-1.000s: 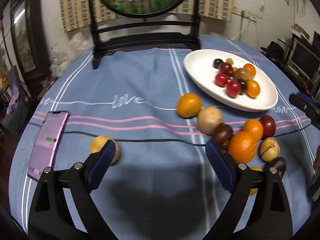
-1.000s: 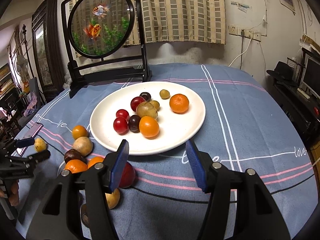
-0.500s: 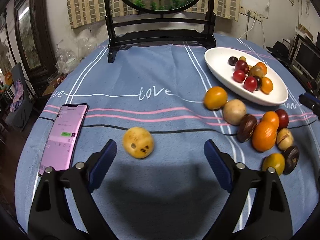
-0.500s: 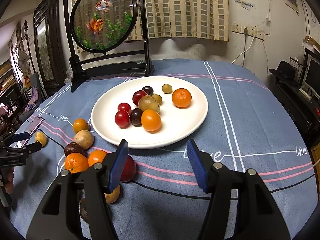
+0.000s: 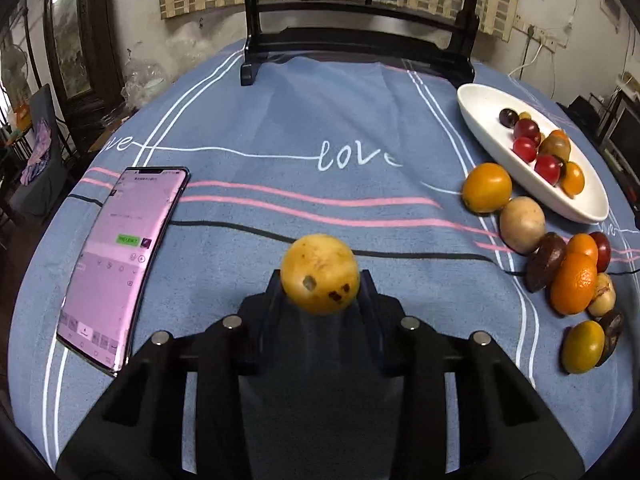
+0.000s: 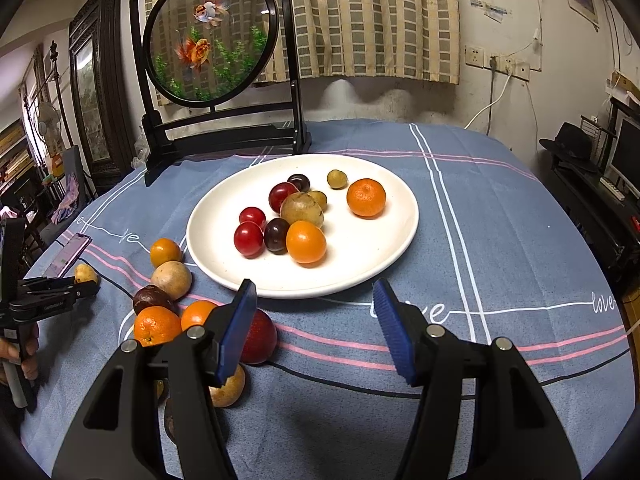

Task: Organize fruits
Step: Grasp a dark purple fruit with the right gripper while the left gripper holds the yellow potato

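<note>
My left gripper is shut on a spotted yellow fruit, just above the blue tablecloth. It shows from the side in the right wrist view, at the far left. A white plate holds several fruits: red plums, oranges and brownish ones. The plate lies at the far right in the left wrist view. A row of loose fruits lies on the cloth beside the plate. My right gripper is open and empty, hovering just before the plate's near rim, with a red plum behind its left finger.
A phone with a lit pink screen lies on the cloth left of my left gripper. A round goldfish screen on a black stand stands at the table's back. The table edge drops off on the right towards a TV stand.
My left gripper moved in on the spotted yellow fruit and shut on it. My right gripper stayed open and shifted slightly.
</note>
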The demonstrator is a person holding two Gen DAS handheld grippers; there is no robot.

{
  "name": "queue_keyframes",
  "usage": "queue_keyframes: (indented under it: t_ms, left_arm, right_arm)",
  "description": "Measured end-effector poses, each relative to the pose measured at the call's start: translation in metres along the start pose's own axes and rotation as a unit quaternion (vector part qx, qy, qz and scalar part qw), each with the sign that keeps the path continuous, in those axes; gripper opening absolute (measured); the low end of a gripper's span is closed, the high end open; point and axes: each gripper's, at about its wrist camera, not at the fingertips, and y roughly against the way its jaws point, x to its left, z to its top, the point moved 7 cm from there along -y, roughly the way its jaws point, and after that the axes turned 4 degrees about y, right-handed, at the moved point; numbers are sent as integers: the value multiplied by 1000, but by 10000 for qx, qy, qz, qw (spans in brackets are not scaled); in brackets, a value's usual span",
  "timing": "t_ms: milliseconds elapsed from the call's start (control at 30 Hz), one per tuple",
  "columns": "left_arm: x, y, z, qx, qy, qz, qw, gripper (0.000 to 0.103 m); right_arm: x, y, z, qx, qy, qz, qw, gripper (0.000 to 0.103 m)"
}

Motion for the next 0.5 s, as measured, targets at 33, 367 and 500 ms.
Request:
queue_keyframes:
  t_ms: [33,367,500]
  left_arm:
    - [-1,1,-1,25,15,7,10000,37]
    - [-60,42,8,-128,-251,-700,9971,37]
    - [-93,56,19,-301,-535,-681,9958,37]
  right_arm:
    - [0,0,0,-2,6,3,10000,61]
    - [37,8,-14,694,892,974,9888,61]
    - [60,10,-35,1108,1409,1493,9724,61]
